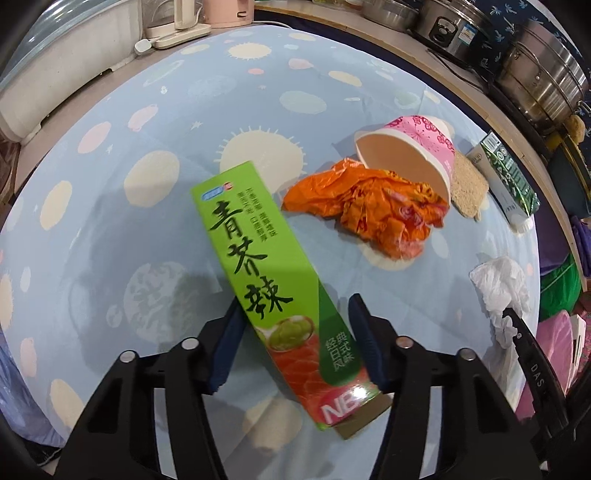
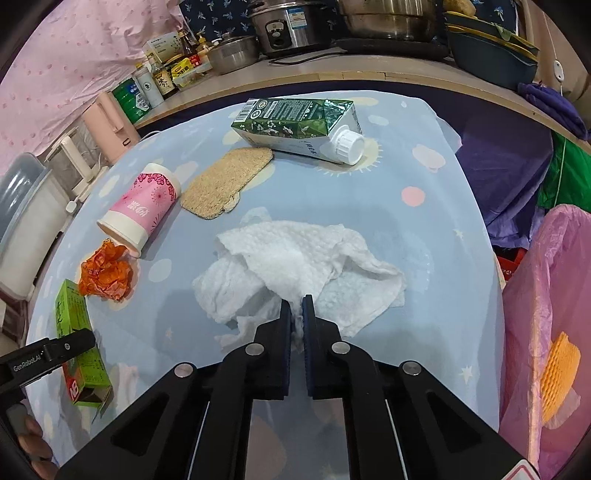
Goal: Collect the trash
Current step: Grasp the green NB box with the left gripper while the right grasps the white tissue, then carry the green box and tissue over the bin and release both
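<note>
A long green wasabi box [image 1: 273, 295] lies on the blue patterned tablecloth [image 1: 155, 229]; it also shows in the right wrist view [image 2: 79, 347]. My left gripper [image 1: 295, 314] is open, its blue pads on either side of the box. My right gripper [image 2: 296, 306] is shut on a crumpled white paper towel [image 2: 295, 258], which also shows in the left wrist view [image 1: 498, 284]. A crumpled orange wrapper [image 1: 373, 210] lies in front of a tipped pink paper cup [image 1: 417, 155]. A green milk carton [image 2: 299, 123] and a tan scrubbing pad [image 2: 225, 181] lie farther off.
A bin lined with a pink bag [image 2: 550, 332] stands right of the table and holds a yellow foam net [image 2: 559, 376]. Steel pots [image 1: 543, 77], a rice cooker [image 2: 284, 27] and bottles [image 2: 155, 85] line the counter behind. A power strip [image 1: 177, 37] lies at the far edge.
</note>
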A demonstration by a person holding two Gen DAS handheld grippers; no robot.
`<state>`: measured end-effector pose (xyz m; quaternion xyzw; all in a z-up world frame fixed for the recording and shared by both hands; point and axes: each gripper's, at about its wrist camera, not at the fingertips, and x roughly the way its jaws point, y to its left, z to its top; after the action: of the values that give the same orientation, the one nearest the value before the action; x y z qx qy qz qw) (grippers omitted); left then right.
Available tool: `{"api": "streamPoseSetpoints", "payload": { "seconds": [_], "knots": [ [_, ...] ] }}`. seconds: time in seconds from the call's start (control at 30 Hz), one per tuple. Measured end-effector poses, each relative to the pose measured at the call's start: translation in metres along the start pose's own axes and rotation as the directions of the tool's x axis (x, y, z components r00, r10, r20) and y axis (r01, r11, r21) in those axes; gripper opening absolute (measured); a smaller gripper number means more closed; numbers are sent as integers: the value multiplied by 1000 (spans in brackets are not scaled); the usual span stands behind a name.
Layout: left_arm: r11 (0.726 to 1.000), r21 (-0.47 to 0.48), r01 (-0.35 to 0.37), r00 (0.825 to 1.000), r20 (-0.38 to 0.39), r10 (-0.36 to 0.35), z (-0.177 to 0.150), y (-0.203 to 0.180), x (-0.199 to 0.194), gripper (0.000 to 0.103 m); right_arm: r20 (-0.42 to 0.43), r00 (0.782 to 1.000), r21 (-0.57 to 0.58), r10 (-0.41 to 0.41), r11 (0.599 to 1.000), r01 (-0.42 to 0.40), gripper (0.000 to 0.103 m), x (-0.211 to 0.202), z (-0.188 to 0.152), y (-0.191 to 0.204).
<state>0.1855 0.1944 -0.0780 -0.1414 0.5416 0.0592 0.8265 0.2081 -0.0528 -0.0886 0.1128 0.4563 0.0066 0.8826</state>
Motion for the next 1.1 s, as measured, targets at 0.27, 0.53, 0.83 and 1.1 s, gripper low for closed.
{"api": "streamPoseSetpoints", "payload": {
  "seconds": [0.27, 0.53, 0.83, 1.1],
  "knots": [
    [998, 34, 58, 998, -7, -57, -24, 7, -22, 44, 36, 999, 6, 32, 999, -32, 6, -39, -16, -5],
    [986, 134, 98, 994, 32, -103, -49, -19, -60, 41, 88, 994, 13, 68, 997, -70, 6, -80, -27, -10],
    [953, 264, 150, 982, 74, -175, -70, -69, -100, 41, 178, 980, 20, 89, 995, -94, 6, -132, -29, -25],
    [905, 377, 198, 965, 89, -248, -83, -122, -122, 41, 256, 965, 73, 56, 994, -77, 6, -173, -35, -62]
  ]
}}
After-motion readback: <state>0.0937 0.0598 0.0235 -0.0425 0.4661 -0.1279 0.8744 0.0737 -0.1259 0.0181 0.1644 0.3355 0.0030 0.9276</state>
